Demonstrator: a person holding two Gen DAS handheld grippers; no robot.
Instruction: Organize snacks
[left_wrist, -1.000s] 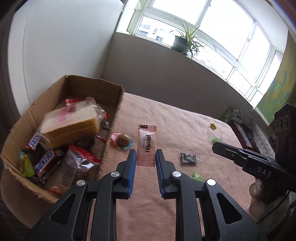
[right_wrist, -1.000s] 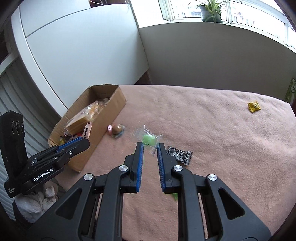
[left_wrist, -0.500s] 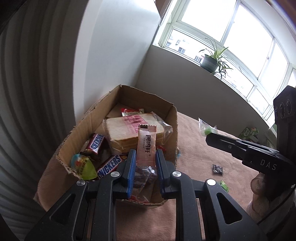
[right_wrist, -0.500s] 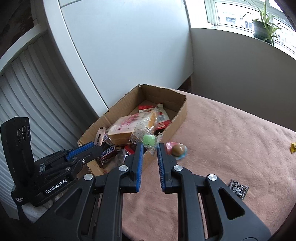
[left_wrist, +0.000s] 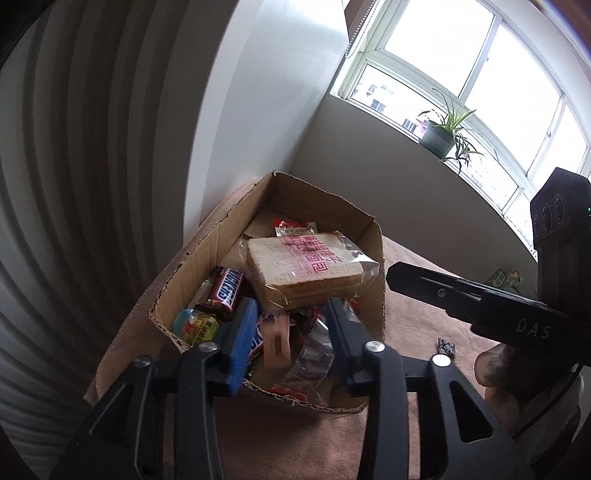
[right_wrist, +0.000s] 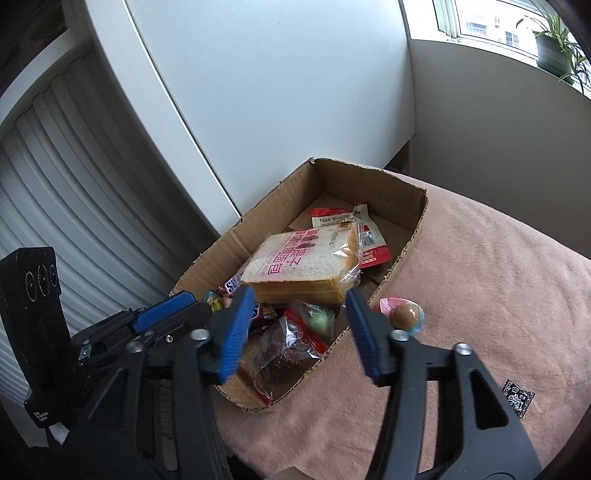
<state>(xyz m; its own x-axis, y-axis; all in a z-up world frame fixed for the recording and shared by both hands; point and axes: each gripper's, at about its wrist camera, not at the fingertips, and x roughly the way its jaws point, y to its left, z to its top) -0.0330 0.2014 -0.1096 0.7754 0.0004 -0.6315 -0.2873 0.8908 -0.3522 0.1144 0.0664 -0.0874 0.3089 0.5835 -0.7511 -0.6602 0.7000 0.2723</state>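
Left gripper (left_wrist: 291, 332), jaws just opened, lets the blurred pink sachet (left_wrist: 276, 339) drop into the cardboard box (left_wrist: 376, 295). Right gripper (right_wrist: 299, 325), jaws also just opened, releases the green candy (right_wrist: 318, 320). The heaped box may spill either; 2 snacks remain on the cloth.

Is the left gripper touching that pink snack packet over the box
Apart. The left wrist view shows the blurred pink packet between the left gripper fingers, which have just been opening, with gaps on both sides.
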